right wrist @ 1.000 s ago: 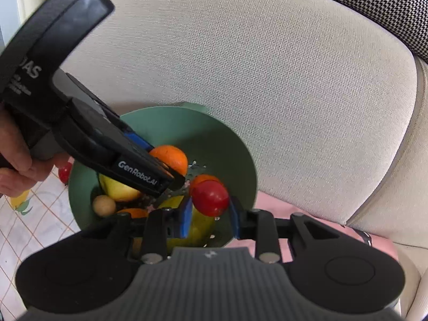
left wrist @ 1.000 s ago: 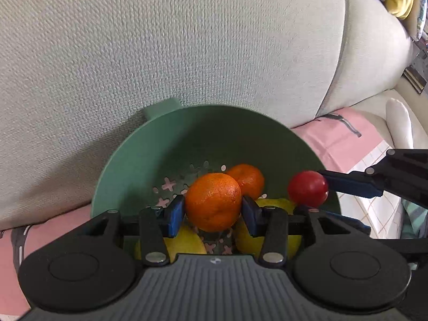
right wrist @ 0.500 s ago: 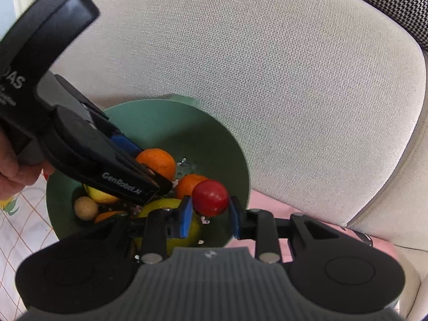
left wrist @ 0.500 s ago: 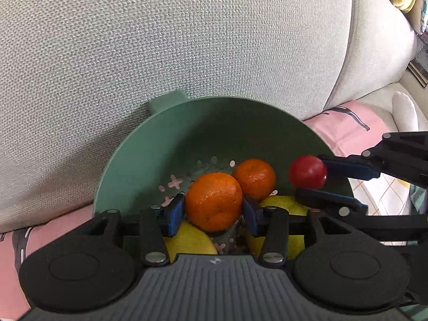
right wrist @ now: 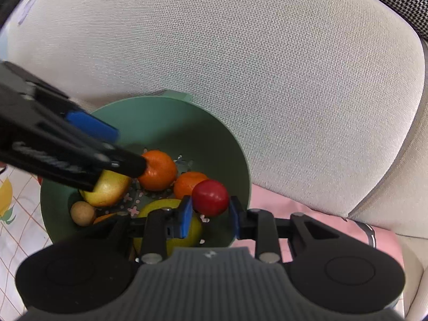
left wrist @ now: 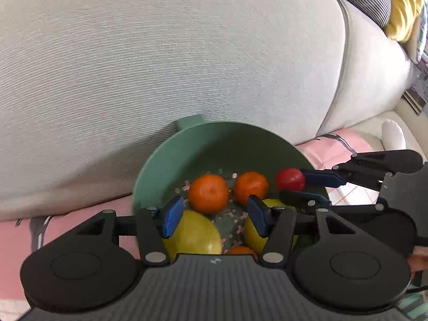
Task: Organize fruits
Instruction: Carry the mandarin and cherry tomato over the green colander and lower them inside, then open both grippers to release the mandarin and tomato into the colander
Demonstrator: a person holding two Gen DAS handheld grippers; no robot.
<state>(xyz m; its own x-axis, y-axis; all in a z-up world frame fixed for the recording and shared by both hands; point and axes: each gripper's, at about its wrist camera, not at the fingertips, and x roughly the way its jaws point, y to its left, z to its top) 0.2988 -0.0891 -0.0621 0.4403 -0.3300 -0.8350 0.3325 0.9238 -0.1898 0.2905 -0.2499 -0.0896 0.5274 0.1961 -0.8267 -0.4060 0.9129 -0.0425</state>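
Left wrist view, L to R: pink mat (left wrist: 80,211) at lower left, grey sofa cushion (left wrist: 160,53) filling the top. Green colander (left wrist: 165,165) at centre, w/ fruit inside. Left gripper (left wrist: 214,216) at lower centre: jaws have just been opening and stand apart, nothing pressed between the blue pads. The near orange (left wrist: 208,194) sits just beyond the pads on the colander floor, a 2nd orange (left wrist: 250,187) touching or nearly touching it on its right. Yellow fruits (left wrist: 195,234) lie under the pads. Right of centre, the right gripper (left wrist: 297,187) is clamped on a small red fruit (left wrist: 290,179) over the colander's right rim. Far lower right, prob. a bit of hand (left wrist: 420,259), blurry.
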